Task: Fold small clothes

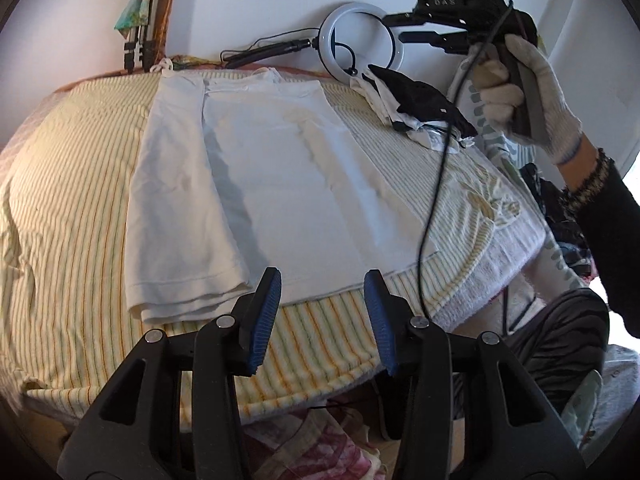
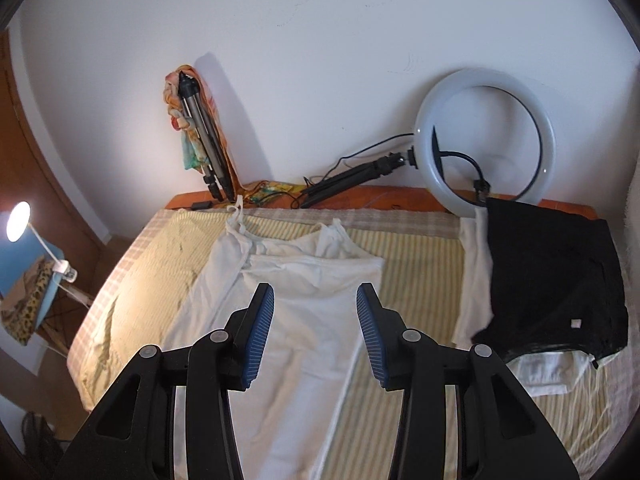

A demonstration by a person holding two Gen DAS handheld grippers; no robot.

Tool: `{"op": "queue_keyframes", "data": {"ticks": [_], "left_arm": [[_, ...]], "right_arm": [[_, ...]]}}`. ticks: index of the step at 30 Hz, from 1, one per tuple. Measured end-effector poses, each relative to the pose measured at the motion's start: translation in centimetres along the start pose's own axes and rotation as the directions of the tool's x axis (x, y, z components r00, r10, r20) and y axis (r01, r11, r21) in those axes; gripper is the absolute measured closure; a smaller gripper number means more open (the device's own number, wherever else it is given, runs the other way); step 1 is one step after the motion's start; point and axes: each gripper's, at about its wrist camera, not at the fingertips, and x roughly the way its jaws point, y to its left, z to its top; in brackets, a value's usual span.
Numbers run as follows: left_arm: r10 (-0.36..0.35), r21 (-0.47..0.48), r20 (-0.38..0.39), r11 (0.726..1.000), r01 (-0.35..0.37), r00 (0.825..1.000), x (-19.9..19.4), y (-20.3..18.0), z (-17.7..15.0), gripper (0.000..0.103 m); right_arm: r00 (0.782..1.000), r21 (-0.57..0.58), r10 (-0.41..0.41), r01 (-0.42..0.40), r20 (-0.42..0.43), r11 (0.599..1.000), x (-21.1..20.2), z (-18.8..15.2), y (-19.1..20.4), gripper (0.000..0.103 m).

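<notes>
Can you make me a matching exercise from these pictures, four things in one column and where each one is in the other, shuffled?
Things:
1. white camisole
2. black garment
3. ring light
4. desk lamp

Places:
A. off the bed, far left in the right wrist view
B. propped against the wall at the head of the bed
C. spread flat mid-bed, one side folded over
D. on top of white clothes at the bed's right side

Pairs: 1-C, 2-D, 3-B, 4-A
</notes>
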Motion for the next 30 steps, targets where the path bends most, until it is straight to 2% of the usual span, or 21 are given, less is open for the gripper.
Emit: {"op": "queue_keyframes", "data": {"ticks": [7, 11, 15, 19, 24, 26, 30], "left_arm": [[0.007, 0.044, 0.013, 0.999, -0.008, 1.0, 3.3, -4.4, 1.0, 0.059], [-0.019, 0.099, -0.004, 0.995, 0.019, 1.0, 5.9, -7.7, 1.6, 0.059], [-0.011, 0.178, -0.024, 0.984, 0.015, 1.0, 8.6, -10.8, 1.7, 0.059], [0.007, 0.202, -0.052, 0.979, 0.003, 0.999, 10.7, -11.8, 1.6, 0.059], [0.025, 0.224, -0.079, 0.975, -0.007, 0.997, 12.0, -12.2, 1.2, 0.059], [-0.005, 0.213, -0.089, 0.977, 0.024, 0.996, 11.4, -12.1, 1.2, 0.059], [0.017, 0.207, -0.06, 0.978, -0.005, 0.998, 10.0, -11.4, 1.0, 0.059]], "right_arm": [[0.999, 0.022, 0.031, -0.031, 0.01, 0.999, -1.4, -1.4, -4.3, 0.061], [0.998, 0.022, 0.058, -0.058, -0.015, 0.998, -1.1, -1.8, -6.4, 0.061], [0.993, 0.033, 0.114, -0.113, -0.039, 0.993, -0.1, -1.9, -8.0, 0.061], [0.986, 0.065, 0.162, -0.159, -0.036, 0.985, 0.6, -2.0, -9.3, 0.061], [0.985, 0.057, 0.162, -0.159, -0.059, 0.986, 2.2, -1.7, -9.7, 0.061], [0.984, 0.052, 0.163, -0.16, -0.072, 0.986, 2.9, -1.5, -9.6, 0.061], [0.986, 0.037, 0.144, -0.141, -0.085, 0.989, 3.7, -1.3, -9.9, 0.061]]}}
